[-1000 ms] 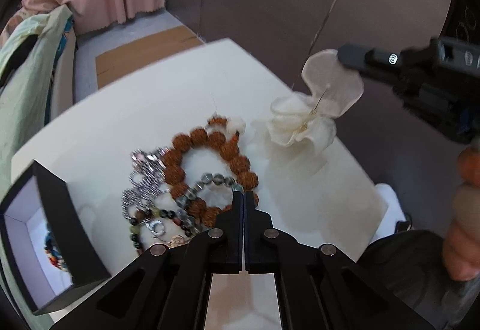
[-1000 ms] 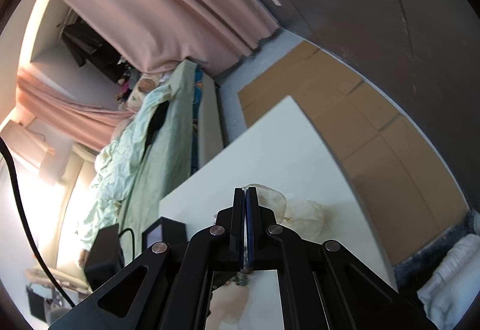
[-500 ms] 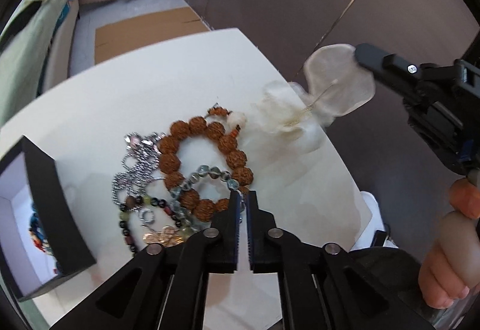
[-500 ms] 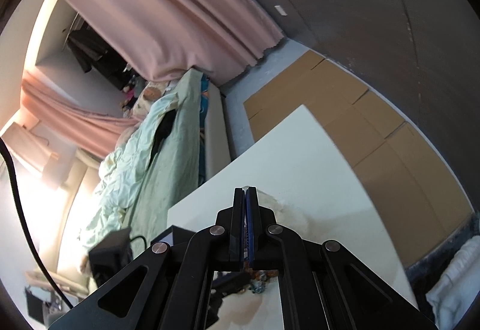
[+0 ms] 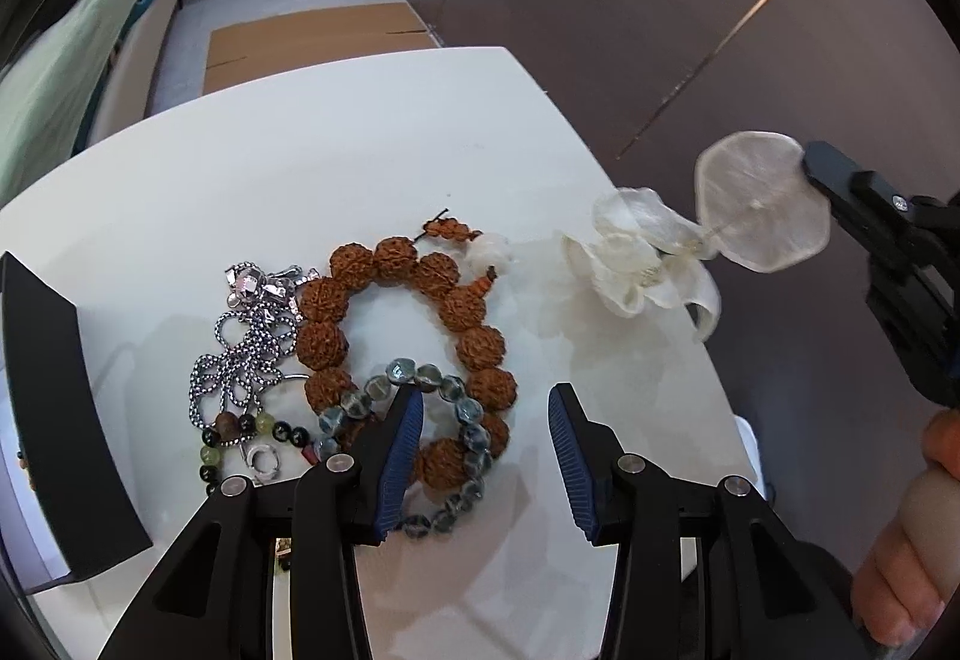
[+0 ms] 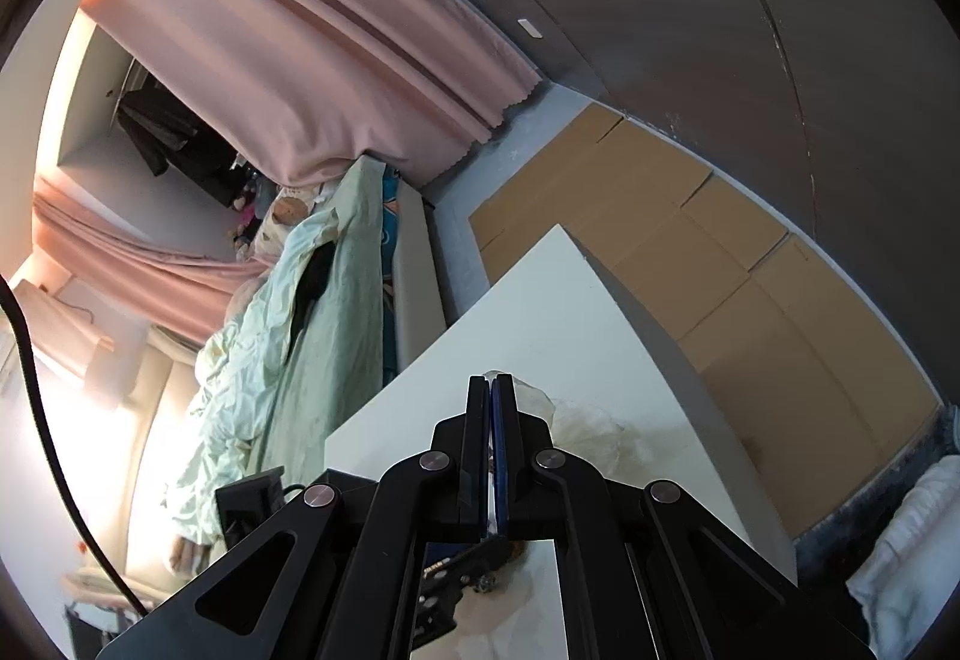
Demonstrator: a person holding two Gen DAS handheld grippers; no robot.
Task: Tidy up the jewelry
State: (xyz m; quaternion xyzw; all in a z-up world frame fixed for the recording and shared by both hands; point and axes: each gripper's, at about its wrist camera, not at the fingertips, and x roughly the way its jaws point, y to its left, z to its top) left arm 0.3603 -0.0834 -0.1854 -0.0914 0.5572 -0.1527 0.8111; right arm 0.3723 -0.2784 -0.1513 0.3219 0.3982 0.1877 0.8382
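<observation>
A pile of jewelry lies on the white table [image 5: 336, 138]: a brown seed-bead bracelet [image 5: 420, 324], a grey glass-bead bracelet [image 5: 444, 420], a silver chain [image 5: 240, 354] and small mixed beads [image 5: 252, 438]. My left gripper [image 5: 486, 450] is open just above the grey and brown bracelets. My right gripper [image 6: 493, 390] is shut on a white shell-petal ornament [image 5: 756, 204], lifted at the table's right edge; its lower petals [image 5: 642, 264] hang close to the table. The ornament shows pale behind the fingers in the right wrist view [image 6: 576, 420].
An open black box [image 5: 60, 420] with a white lining stands at the left edge of the table. The table's right edge drops to the floor, where brown cardboard [image 6: 720, 264] lies. A bed with green bedding [image 6: 300, 330] stands beyond the table.
My left gripper has opened from shut and moved a little over the bracelets. My right gripper has lifted the shell ornament higher and to the right.
</observation>
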